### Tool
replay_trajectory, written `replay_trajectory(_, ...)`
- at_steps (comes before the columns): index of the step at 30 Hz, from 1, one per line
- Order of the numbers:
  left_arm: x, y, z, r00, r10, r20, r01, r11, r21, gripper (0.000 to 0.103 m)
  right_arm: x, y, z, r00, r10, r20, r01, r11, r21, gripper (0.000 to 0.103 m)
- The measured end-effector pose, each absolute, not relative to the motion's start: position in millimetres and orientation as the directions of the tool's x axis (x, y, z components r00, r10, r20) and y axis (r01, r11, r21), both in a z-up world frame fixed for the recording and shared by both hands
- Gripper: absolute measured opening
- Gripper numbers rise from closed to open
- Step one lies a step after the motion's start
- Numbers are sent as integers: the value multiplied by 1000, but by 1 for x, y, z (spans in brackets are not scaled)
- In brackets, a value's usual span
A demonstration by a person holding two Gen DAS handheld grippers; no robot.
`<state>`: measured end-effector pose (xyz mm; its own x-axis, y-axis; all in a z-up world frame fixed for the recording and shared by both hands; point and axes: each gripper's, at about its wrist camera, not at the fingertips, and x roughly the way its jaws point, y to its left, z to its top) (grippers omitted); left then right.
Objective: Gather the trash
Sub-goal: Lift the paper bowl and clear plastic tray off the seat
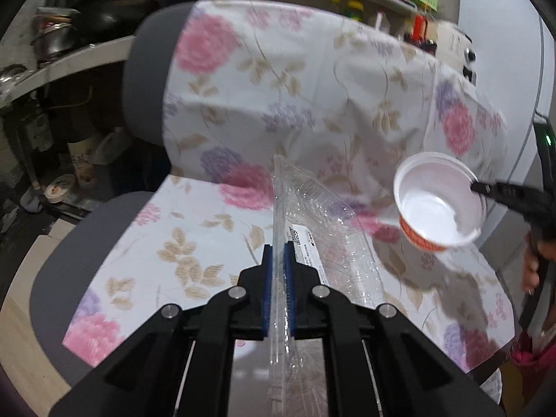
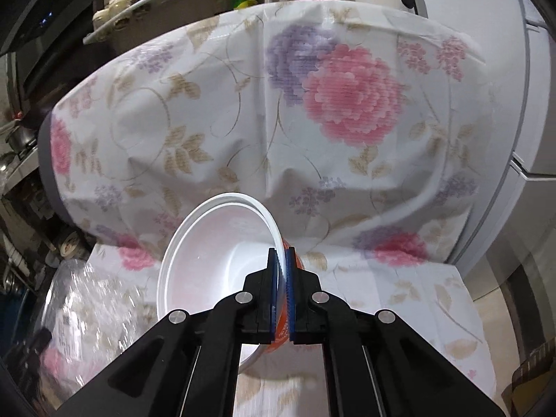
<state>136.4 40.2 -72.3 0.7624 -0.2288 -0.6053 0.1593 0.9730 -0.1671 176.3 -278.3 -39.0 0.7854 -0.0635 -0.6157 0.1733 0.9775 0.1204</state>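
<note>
Both grippers hold trash above floral-covered chair (image 1: 194, 229). Left gripper (image 1: 278, 253) pinches clear plastic tray (image 1: 323, 229) by edge, long axis pointing away. Right gripper (image 2: 281, 260) clamps white cup (image 2: 215, 253) by rim, just right of tray.

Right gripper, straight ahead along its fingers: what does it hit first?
Past the bowl it grips, the right gripper would probably first meet the floral cover on the chair back. Depth is hard to judge through the fisheye.
</note>
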Motion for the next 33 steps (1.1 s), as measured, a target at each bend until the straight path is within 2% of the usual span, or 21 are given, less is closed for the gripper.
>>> replay_trajectory(10, 103, 37, -62, 778, -213, -591, 131, 975, -179, 4, 96, -268, -43, 754, -13, -657, 133, 982, 133, 5)
replay_trajectory(18, 80, 33, -58, 787, -219, -576, 145, 975, -171, 4, 44, -250, -49, 754, 38, -656, 82, 985, 152, 5)
replay_trajectory(33, 64, 30, -55, 785, -252, -565, 173, 966, -191, 5, 4, -253, -56, 761, 25, -649, 108, 981, 164, 5)
